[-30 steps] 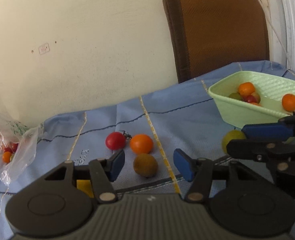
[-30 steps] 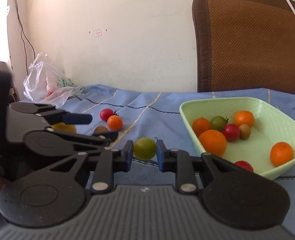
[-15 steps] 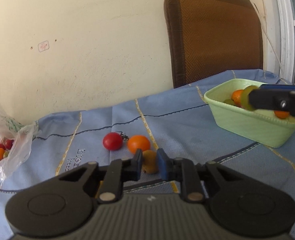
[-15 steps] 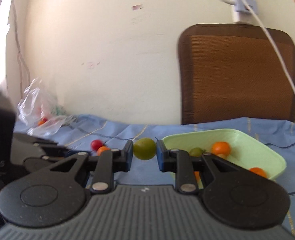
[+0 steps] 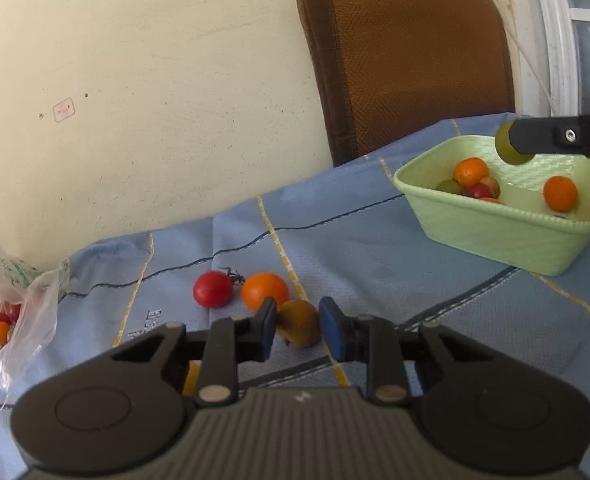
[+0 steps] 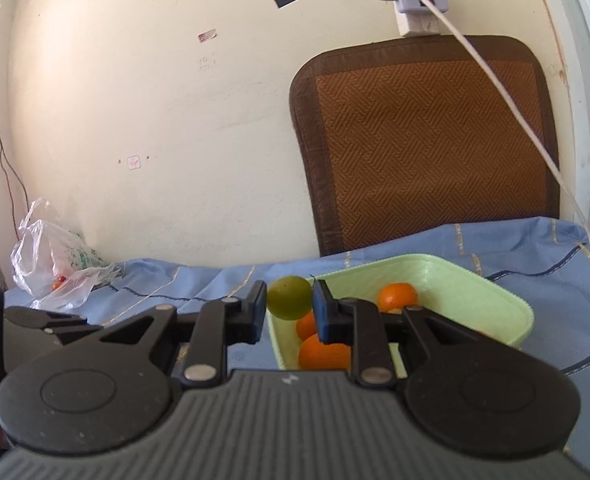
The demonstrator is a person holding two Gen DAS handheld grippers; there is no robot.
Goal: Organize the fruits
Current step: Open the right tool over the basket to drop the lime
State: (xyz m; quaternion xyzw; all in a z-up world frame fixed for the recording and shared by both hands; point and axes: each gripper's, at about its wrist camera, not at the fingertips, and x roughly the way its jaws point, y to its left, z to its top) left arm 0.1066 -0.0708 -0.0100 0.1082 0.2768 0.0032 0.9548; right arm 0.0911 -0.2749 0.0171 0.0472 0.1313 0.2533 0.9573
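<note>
From the left wrist, the left gripper has its blue-padded fingers closed on a dull, rough-skinned brown fruit lying on the counter, which is draped in a woven blue cloth with yellow and dark stripes. Just beyond it sit a glossy orange fruit and a smooth red tomato. A ribbed pale-green plastic basket holds more round fruit at right; above its rim the right gripper's black finger hides part of a green fruit. A crinkled clear bag lies at left. A cream wall and a brown woven chair back stand behind.

From the right wrist, the right gripper, pointing nearly level, clamps the smooth green fruit over the basket's near edge, above the oranges inside.
</note>
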